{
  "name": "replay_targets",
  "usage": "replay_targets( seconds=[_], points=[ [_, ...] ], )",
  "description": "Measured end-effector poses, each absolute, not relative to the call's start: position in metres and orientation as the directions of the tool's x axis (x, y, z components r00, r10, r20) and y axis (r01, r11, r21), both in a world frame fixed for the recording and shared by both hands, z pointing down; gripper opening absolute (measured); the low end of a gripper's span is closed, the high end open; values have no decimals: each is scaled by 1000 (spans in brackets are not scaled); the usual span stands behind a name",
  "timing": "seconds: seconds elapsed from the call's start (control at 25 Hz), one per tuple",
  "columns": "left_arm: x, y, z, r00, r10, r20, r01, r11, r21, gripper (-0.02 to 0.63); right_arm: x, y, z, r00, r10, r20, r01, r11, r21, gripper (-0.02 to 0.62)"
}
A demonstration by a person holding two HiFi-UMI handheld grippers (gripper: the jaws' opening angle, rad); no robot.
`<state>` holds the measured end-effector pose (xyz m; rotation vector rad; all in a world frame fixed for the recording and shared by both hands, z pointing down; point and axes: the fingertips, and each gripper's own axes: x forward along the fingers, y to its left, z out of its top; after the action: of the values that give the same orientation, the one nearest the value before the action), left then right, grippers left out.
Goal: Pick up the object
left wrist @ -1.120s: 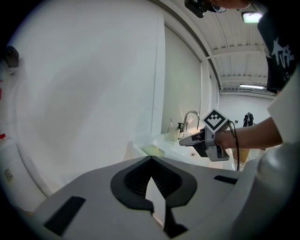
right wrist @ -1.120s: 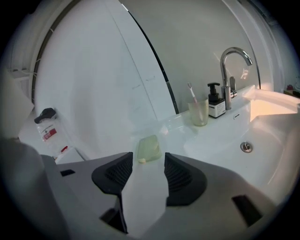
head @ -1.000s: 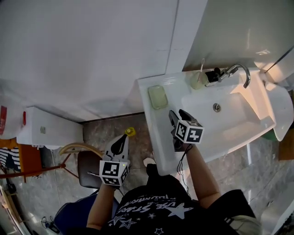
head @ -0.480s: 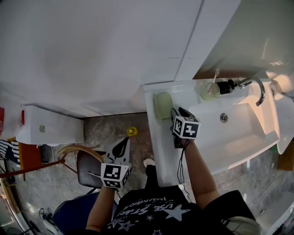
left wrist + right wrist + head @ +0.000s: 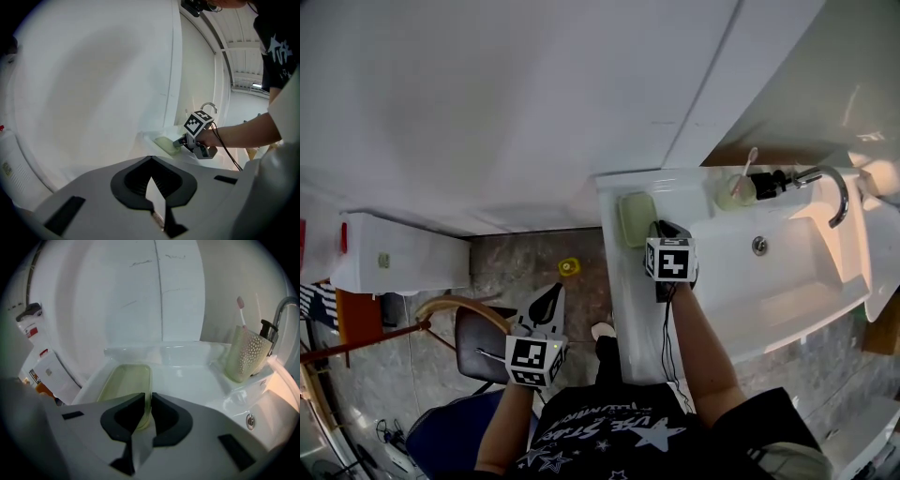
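Your right gripper (image 5: 661,228) has its jaws nearly together, pinching the right rim of the empty green soap dish (image 5: 636,218) on the sink (image 5: 623,309) ledge. A toothbrush (image 5: 748,159) stands in the cup (image 5: 733,193) beside the faucet (image 5: 830,183). Your left gripper (image 5: 546,295) is closed on nothing, well apart from the sink.

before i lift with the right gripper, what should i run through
1. Right gripper grip: ok, the jaws look closed on the right rim of the soap dish.
2. Dish seating: ok, it lies flat on the sink ledge, not lifted.
3. Loose contents in the dish: cannot tell.
4. Lift path: ok, the toothbrush cup stands apart to the right.
5. Left gripper: ok, jaws shut, empty, away from the sink.
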<state>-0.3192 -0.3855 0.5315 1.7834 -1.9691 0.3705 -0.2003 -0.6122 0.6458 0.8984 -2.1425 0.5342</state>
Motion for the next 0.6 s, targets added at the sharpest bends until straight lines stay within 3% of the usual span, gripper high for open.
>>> replay_targets(
  seconds=[0.6],
  points=[
    [-303,-338,503,-73,-894,443,-987,129,99,15,-179,-582,587,-514,-509,690,-783,608,-134,28]
  ],
)
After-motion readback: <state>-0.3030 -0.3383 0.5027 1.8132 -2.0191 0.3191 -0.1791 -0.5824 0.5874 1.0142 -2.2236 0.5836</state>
